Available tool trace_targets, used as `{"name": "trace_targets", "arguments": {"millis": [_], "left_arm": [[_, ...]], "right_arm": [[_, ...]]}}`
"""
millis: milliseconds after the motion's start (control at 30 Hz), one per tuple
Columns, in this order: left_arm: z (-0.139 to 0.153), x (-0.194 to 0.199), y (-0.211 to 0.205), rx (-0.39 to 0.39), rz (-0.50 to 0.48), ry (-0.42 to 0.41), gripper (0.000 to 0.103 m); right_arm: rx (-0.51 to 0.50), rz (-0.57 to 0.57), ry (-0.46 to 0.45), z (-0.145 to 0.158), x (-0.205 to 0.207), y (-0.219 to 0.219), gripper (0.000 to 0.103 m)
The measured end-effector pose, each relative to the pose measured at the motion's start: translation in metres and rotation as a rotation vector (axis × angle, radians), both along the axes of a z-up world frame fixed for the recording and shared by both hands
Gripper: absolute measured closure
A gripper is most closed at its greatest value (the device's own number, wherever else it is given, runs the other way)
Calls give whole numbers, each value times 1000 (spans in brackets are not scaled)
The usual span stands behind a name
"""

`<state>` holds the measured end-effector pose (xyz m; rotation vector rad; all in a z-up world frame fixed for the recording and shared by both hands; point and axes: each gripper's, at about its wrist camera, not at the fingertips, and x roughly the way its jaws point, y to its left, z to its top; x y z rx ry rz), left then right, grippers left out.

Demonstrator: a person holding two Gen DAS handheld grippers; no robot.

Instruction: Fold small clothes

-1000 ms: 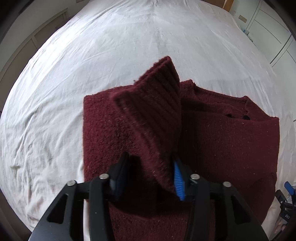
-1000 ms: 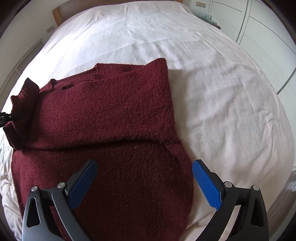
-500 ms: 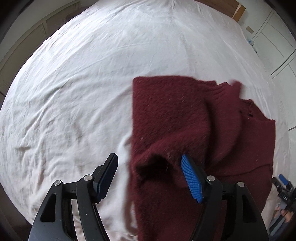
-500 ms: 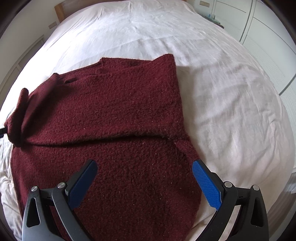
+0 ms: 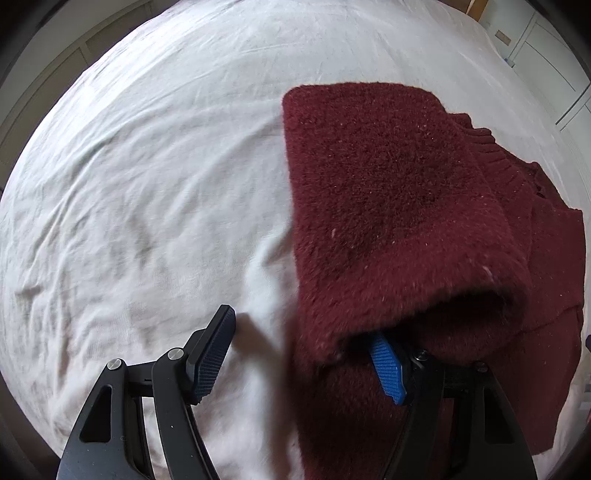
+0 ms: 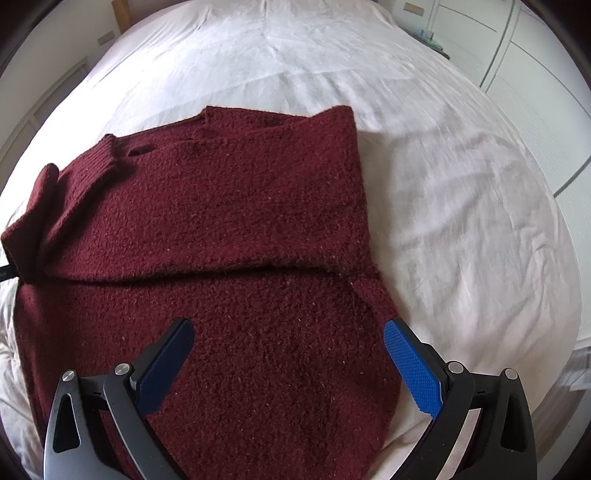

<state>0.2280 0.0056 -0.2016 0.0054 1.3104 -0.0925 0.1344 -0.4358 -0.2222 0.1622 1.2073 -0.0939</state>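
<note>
A dark red knitted sweater [image 6: 221, 203] lies flat on the white bed sheet [image 6: 461, 221]. In the left wrist view its sleeve [image 5: 388, 184] lies folded over the body, with the ribbed cuff [image 5: 491, 147] at the far right. My left gripper [image 5: 301, 325] is open at the sweater's left edge. The sleeve fold drapes over the tip of its right blue pad [image 5: 388, 362], and the left pad [image 5: 210, 358] hangs over bare sheet. My right gripper [image 6: 288, 325] is open, just above the sweater's lower part, gripping nothing.
The sheet [image 5: 147, 166] stretches wide to the left of and beyond the sweater. White wardrobe doors [image 6: 535, 74] stand on the right. A wooden headboard [image 6: 120, 14] shows at the far end of the bed.
My left gripper let go of the raised ribbed cuff, opened wider and moved left and down. The sleeve dropped across the sweater's body. The right gripper stayed open and hardly moved.
</note>
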Motion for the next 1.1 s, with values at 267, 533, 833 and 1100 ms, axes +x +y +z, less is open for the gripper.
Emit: {"name": "trace_targets", "arguments": {"millis": [267, 533, 833, 1100], "left_arm": [[-9, 17, -17, 8, -16, -7, 65], [-4, 32, -31, -12, -37, -20, 90], [-9, 26, -27, -23, -41, -29, 90], [-21, 20, -10, -31, -54, -37, 89]], "right_arm": [[-19, 68, -30, 20, 33, 32, 0], [44, 182, -75, 41, 94, 95, 0], [174, 207, 26, 15, 172, 163, 9], [238, 175, 114, -20, 199, 186, 39]]}}
